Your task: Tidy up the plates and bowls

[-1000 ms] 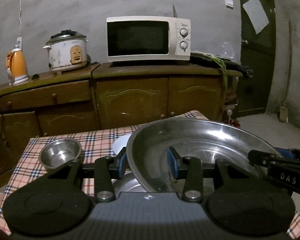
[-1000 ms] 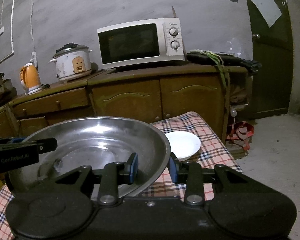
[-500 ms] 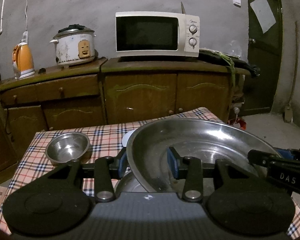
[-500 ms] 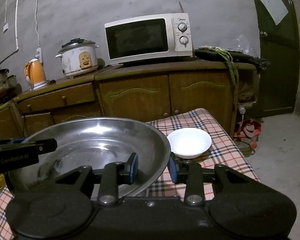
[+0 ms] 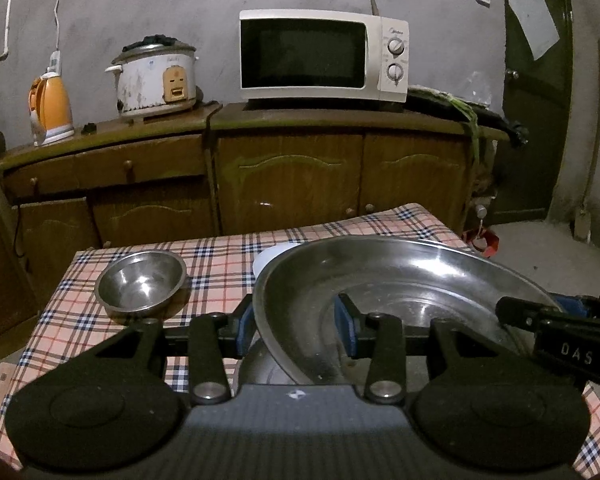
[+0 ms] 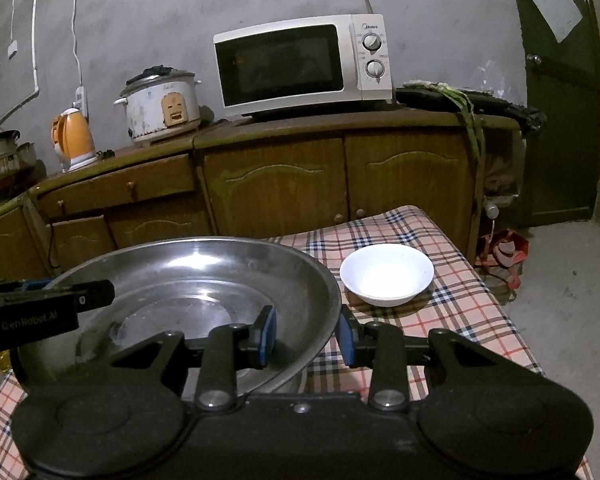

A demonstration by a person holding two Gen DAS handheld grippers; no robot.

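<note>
A wide steel plate (image 5: 400, 292) hangs over the checked table, held by both rims. My left gripper (image 5: 296, 330) is shut on its left rim, one blue pad inside and one outside. My right gripper (image 6: 306, 336) is shut on the right rim of the same steel plate (image 6: 188, 280). Each view shows the other gripper's finger across the plate. A small steel bowl (image 5: 140, 288) stands on the cloth at the left. A white bowl (image 6: 386, 274) stands at the right, and only the white bowl's edge (image 5: 268, 260) shows behind the plate in the left wrist view. Another steel piece (image 5: 260, 364) lies half hidden under the plate.
The table (image 6: 452, 312) carries a pink checked cloth and ends close to the white bowl on the right. Behind it stands a wooden sideboard (image 5: 292, 168) with a microwave (image 5: 324, 56), a rice cooker (image 5: 156, 76) and an orange kettle (image 5: 50, 110). A dark door (image 6: 560, 92) is at the far right.
Both grippers keep the same hold on the steel plate. The views have shifted only slightly, and nothing on the table has moved.
</note>
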